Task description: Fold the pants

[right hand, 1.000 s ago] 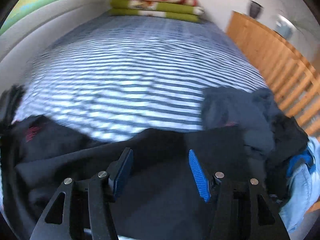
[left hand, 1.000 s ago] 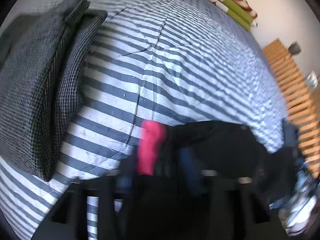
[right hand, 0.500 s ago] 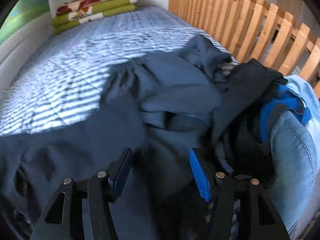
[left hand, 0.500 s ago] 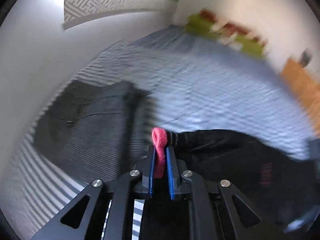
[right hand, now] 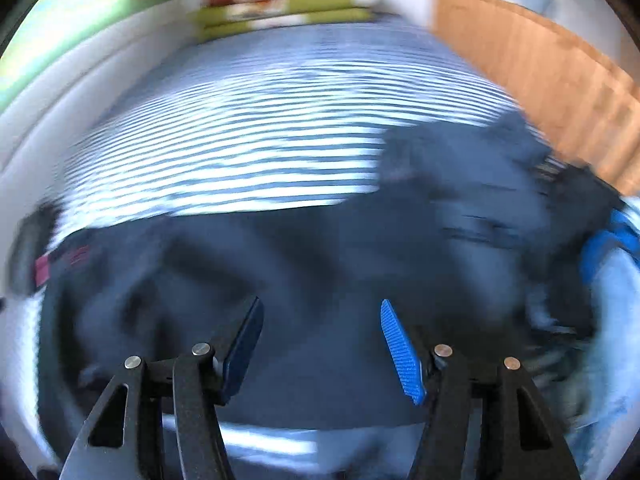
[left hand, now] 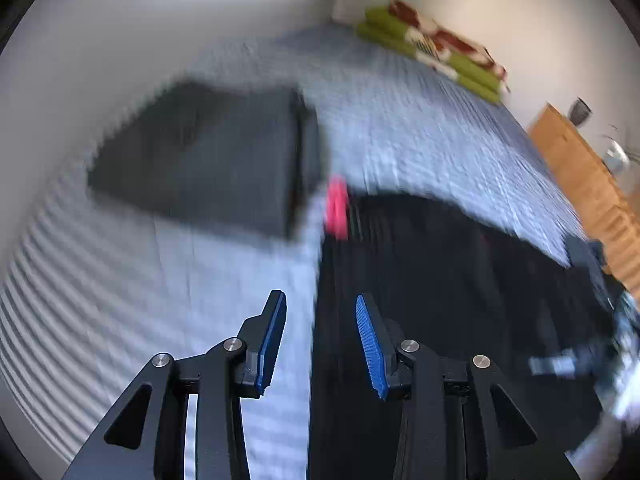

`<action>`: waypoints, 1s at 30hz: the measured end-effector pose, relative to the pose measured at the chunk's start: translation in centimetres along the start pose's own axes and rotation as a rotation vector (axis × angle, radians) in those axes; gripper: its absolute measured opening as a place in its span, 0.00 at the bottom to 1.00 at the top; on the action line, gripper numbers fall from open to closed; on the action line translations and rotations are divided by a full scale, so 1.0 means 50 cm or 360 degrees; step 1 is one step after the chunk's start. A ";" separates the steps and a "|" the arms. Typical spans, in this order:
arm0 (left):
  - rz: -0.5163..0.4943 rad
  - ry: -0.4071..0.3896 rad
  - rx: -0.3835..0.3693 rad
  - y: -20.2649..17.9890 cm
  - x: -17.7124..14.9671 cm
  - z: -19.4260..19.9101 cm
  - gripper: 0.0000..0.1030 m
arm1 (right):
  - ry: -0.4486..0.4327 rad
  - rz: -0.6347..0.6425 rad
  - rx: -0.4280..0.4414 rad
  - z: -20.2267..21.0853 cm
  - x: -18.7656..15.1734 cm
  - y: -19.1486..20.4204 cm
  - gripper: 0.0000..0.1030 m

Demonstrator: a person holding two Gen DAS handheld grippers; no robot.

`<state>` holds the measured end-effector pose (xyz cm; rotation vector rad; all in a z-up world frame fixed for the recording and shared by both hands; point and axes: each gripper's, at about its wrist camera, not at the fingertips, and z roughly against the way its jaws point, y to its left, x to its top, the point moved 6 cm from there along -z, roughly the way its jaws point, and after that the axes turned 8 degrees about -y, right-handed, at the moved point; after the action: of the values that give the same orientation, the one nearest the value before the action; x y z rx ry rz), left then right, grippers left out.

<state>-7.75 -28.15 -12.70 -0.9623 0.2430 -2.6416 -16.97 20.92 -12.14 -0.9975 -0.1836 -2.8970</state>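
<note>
We saw both grippers, left (left hand: 320,336) and right (right hand: 322,346), spread wide and empty above dark pants (right hand: 320,264) on the striped bed (right hand: 260,120).

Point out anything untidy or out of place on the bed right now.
A loose heap of dark and blue clothes sits crumpled at the right edge of the striped bedspread, unlike the neatly folded grey garments. The black pants with a pink cuff lie spread, unfolded.

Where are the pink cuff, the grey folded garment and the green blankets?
pink cuff (left hand: 337,211): left wrist view, its middle.
grey folded garment (left hand: 208,156): left wrist view, top face.
green blankets (right hand: 280,12): right wrist view, stack front.
</note>
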 end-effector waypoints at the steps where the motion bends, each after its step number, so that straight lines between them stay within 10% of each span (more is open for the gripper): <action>1: 0.0009 0.0040 -0.0031 0.003 -0.034 0.002 0.38 | -0.0012 0.0089 0.0095 0.002 -0.004 0.068 0.55; 7: 0.0014 0.0366 -0.0119 0.025 -0.242 0.001 0.39 | 0.0020 0.0570 0.0402 0.006 -0.063 0.374 0.55; 13: 0.0124 0.0327 -0.0268 0.028 -0.298 0.045 0.40 | 0.0133 0.0884 0.0468 -0.020 -0.157 0.540 0.55; 22: 0.0187 0.0296 -0.0322 0.027 -0.329 0.082 0.57 | 0.0299 0.0722 0.0283 -0.074 -0.240 0.455 0.55; 24: 0.0139 0.0259 -0.0254 0.015 -0.330 0.085 0.47 | 0.0370 0.0632 0.0318 -0.086 -0.250 0.432 0.55; 25: 0.0078 0.0242 -0.0185 0.009 -0.325 0.074 0.25 | 0.0401 0.0611 0.0333 -0.090 -0.255 0.429 0.55; 30: 0.0084 0.0188 -0.0235 0.012 -0.290 0.124 0.15 | 0.0482 0.0560 0.0371 -0.074 -0.274 0.440 0.58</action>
<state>6.88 -23.92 -16.79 -0.8318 0.4906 -2.6648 -6.09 -0.96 -21.55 -0.4882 -0.2852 -2.5848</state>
